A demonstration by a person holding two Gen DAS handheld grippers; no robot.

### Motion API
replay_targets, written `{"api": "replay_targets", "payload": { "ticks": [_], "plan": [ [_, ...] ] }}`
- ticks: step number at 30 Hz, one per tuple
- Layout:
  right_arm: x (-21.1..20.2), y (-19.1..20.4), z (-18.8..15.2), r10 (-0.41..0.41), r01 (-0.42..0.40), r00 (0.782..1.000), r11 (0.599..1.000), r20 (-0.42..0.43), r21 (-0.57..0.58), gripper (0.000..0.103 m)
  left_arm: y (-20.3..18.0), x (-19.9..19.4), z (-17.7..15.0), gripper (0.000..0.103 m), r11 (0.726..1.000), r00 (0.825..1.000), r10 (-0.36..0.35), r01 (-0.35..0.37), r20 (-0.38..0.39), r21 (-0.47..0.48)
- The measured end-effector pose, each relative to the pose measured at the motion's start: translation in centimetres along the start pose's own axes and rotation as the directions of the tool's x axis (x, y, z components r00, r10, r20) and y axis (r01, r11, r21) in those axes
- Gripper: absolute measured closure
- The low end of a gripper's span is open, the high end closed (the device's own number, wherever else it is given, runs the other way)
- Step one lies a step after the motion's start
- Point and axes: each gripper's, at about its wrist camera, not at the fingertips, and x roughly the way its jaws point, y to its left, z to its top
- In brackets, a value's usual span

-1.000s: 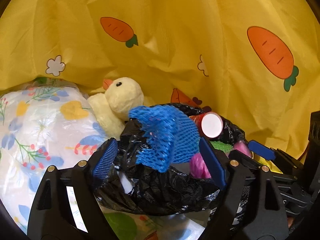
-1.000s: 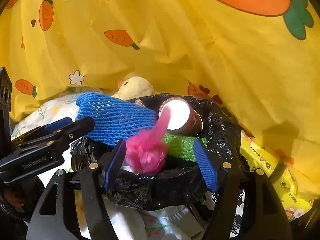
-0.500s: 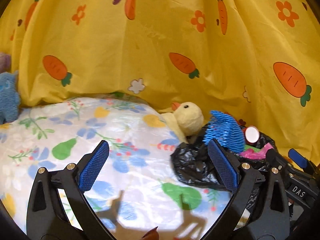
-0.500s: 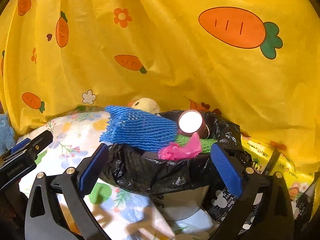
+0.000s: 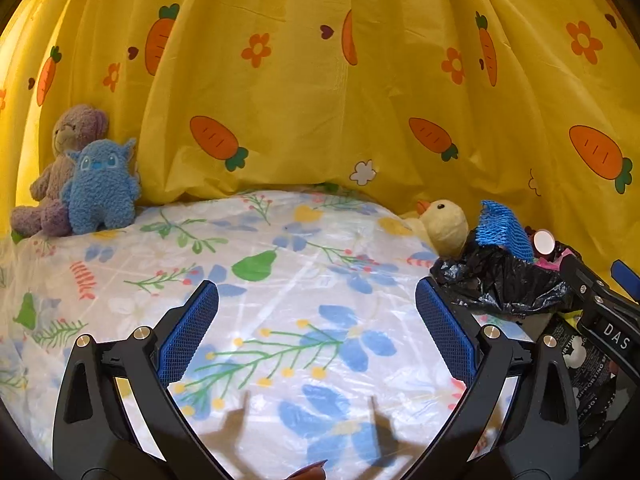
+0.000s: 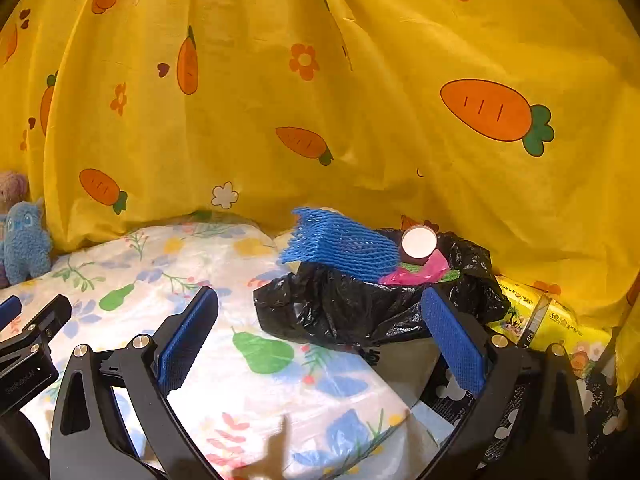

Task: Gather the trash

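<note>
A black trash bag sits on the flowered sheet, stuffed with a blue foam net, a can with a white end, pink plastic and something green. My right gripper is open and empty, its right finger close in front of the bag. In the left wrist view the same bag lies at the right edge, with the blue net sticking up. My left gripper is open over bare sheet, left of the bag, holding nothing.
A yellow duck toy leans against the bag. A blue plush and a purple bear sit at the far left. Yellow carrot-print cloth hangs behind. Yellow packets and a black printed bag lie right of the trash bag.
Both grippers have drawn back from the trash bag with jaws spread wider. The left one swung left, so the bag slid to the right edge of its view and the plush toys appeared.
</note>
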Motion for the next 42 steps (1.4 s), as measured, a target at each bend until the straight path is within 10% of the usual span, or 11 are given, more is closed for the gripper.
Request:
{"api": "replay_targets", "payload": {
  "ticks": [42],
  "plan": [
    [-2.9,3.3,-0.8,0.043,-0.043,0.999,0.998,0.004,-0.038,0.006,1.7,-2.4,-0.5,0.006,0.999,0.999,-0.031,0.031,-0.013,-0.021]
  ]
}}
